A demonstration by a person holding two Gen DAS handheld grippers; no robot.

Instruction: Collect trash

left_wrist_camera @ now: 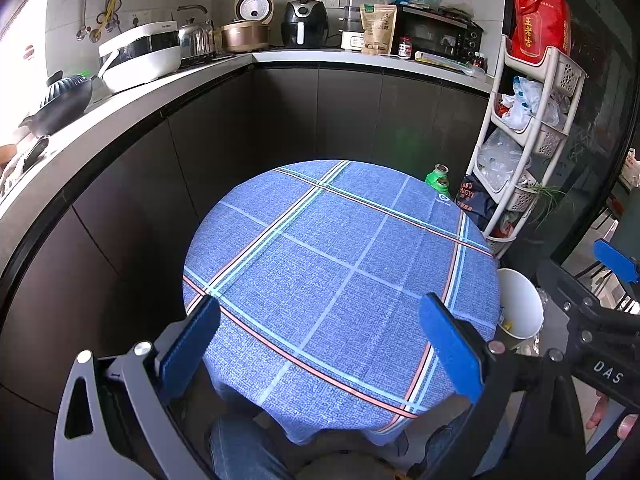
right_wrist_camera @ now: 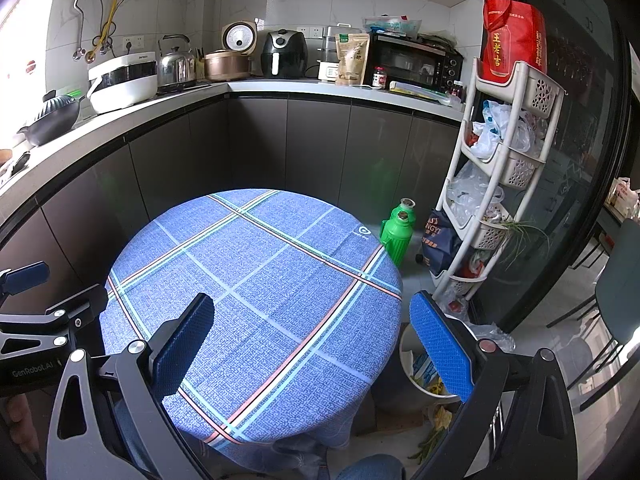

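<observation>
My worktop (left_wrist_camera: 340, 264) wears a matt woven blue check cloth. My gripper pads (right_wrist_camera: 440, 348) are rough blue rubber on matt grey metal. The bin (left_wrist_camera: 520, 304) is smooth white plastic.

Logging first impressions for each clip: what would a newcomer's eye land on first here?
The round table under its blue plaid cloth fills the middle of both views, and nothing lies on it. Both the left gripper and the right gripper hover over its near edge with jaws wide apart. To the table's right on the floor stands a white bin with scraps inside, and further back a bright green flask.
</observation>
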